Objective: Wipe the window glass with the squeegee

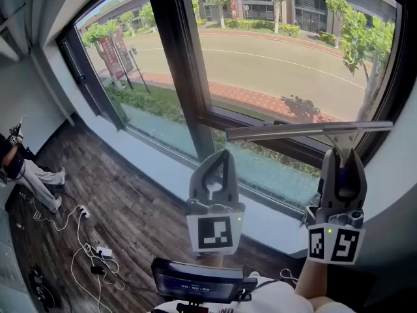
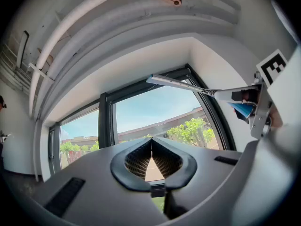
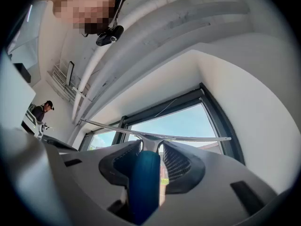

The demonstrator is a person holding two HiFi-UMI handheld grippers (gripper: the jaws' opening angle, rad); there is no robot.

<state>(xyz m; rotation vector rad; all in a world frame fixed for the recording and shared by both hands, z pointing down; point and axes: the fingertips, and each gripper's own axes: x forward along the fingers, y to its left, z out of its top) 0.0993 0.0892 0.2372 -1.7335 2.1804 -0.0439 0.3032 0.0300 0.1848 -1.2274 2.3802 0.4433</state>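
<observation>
The window glass (image 1: pixel 280 51) fills my view, w/ the squeegee (image 1: pixel 309 130) blade level low across the right pane; contact w/ the glass is unclear. My right gripper (image 1: pixel 343 154) is clamped on its blue handle, so I'd press the blade flat & pull evenly. The left gripper (image 1: pixel 223 155) has jaws together, empty.

— What's the room like?
— Dark wood floor (image 1: pixel 130 201); pale walls (image 1: pixel 32 96); white cables (image 1: pixel 85 246) on the boards.
— And the window (image 1: pixel 280 57)?
— Wide, in a dark frame (image 1: pixel 176 64); bright sun on a road (image 1: pixel 260 60) and trees (image 1: pixel 355 38) outside; pipes (image 3: pixel 155 25) cross the ceiling.
</observation>
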